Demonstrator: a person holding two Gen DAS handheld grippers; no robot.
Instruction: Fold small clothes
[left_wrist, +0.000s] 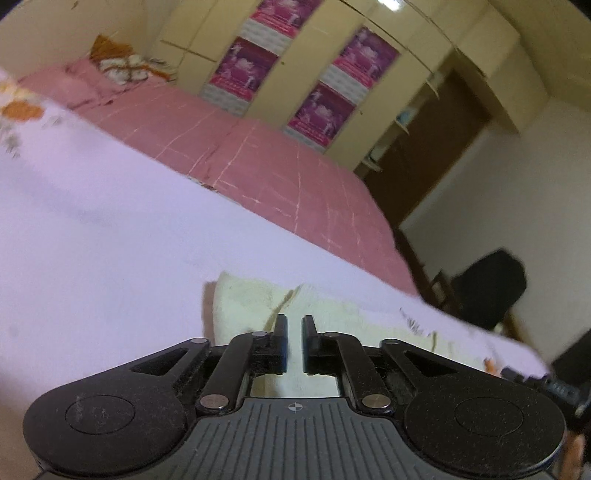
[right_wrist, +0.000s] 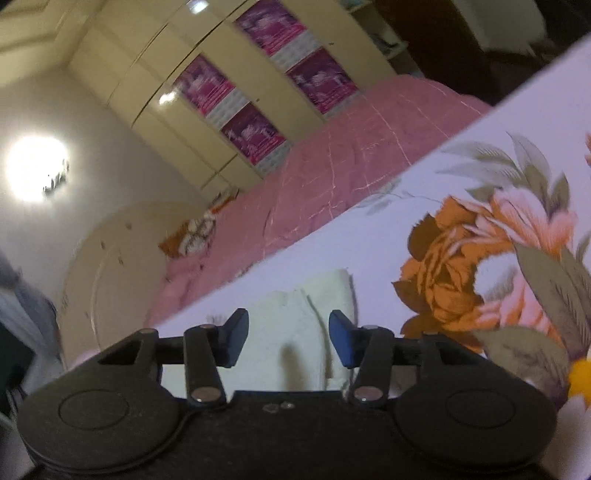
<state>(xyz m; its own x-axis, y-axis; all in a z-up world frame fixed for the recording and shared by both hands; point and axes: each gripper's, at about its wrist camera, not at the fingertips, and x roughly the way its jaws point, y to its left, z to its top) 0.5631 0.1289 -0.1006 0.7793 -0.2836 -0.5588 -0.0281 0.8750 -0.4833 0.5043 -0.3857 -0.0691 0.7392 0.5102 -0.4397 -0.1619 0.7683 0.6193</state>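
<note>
A small pale cream cloth (left_wrist: 251, 302) lies bunched on the white floral sheet (left_wrist: 92, 229). My left gripper (left_wrist: 294, 332) is low over it with the jaws nearly closed, a narrow gap between them; whether cloth is pinched I cannot tell. The same cream cloth shows in the right wrist view (right_wrist: 291, 332). My right gripper (right_wrist: 288, 332) is open, its fingers on either side of a raised ridge of the cloth, just above the sheet (right_wrist: 424, 177).
A pink quilted bed (left_wrist: 258, 155) lies beyond the sheet, with a cream wardrobe (left_wrist: 295, 48) bearing magenta posters behind it. A dark chair (left_wrist: 487, 291) stands right of the bed. An orange patterned pillow (right_wrist: 192, 232) sits at the bed's head.
</note>
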